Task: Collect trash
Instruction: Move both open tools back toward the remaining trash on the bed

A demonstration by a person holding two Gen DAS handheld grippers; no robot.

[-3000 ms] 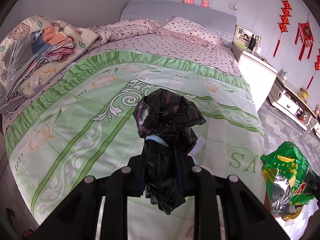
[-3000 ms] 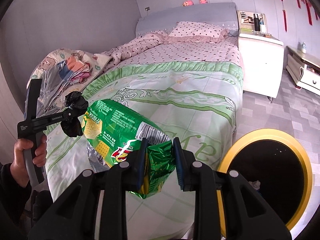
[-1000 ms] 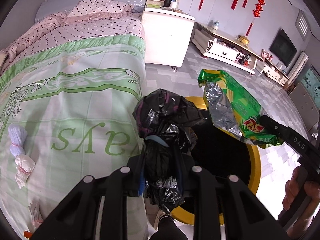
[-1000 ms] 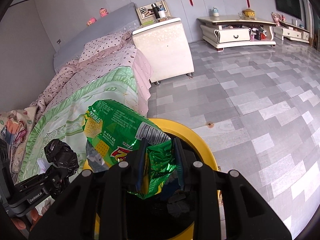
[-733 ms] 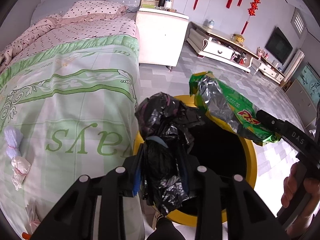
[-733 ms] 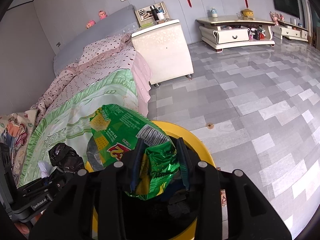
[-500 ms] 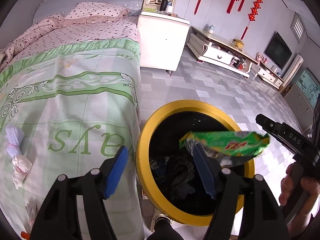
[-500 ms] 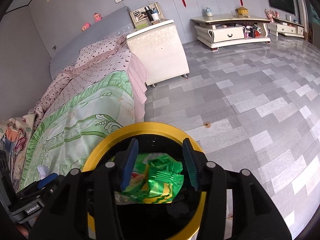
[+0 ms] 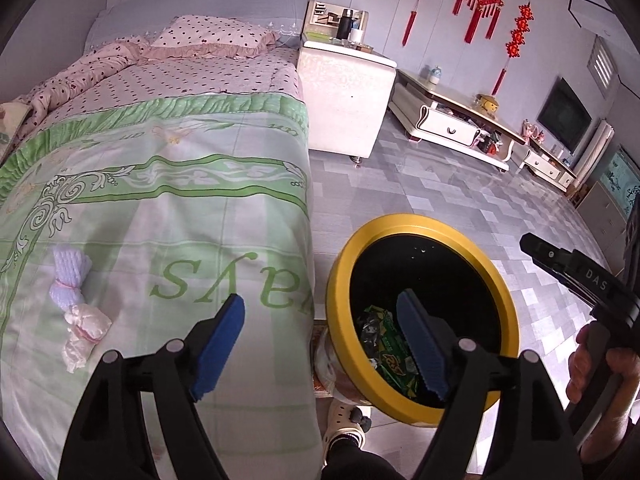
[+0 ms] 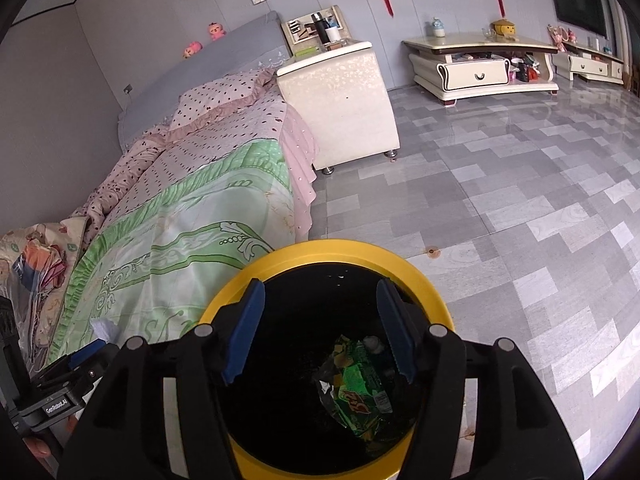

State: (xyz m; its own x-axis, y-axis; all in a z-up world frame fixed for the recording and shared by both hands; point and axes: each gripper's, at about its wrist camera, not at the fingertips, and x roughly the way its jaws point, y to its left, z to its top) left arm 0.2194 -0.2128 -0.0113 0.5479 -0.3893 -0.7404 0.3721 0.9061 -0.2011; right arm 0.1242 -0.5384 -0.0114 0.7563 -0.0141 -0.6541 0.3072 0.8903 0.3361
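Bed (image 9: 168, 184) takes up most of the left side in both views, w/ a green floral quilt (image 10: 176, 240) over the near half and pink dotted bedding further up by the pillow (image 9: 212, 36). Grey tiled floor (image 10: 520, 184) fills the rest. White nightstand (image 9: 344, 104) sits right beside the bed's head end, and a low cream TV cabinet (image 10: 480, 68) runs along the far wall.

Yellow-rimmed bin (image 9: 340, 264) stands on the floor just beside the bed's foot corner, black inside. Green snack bag (image 10: 356, 388) is lying crumpled at the bottom of it, w/ some dark stuff around it that's too murky to make out.

Left claw (image 9: 320, 336) is spread wide w/ nothing in it, one blue pad over the quilt edge and the other over the bin's mouth. Right claw (image 10: 320, 328) is also spread wide and empty, hanging directly above the bin opening, snack bag visible between its fingers way below.

Still on the quilt near the foot end: a small lilac foam net wad (image 9: 70, 280) and a whitish crumpled wrapper (image 9: 86, 330) touching it, both well apart from the bin. Person's right hand (image 9: 600, 364) grips the handle at the far right of the left view.
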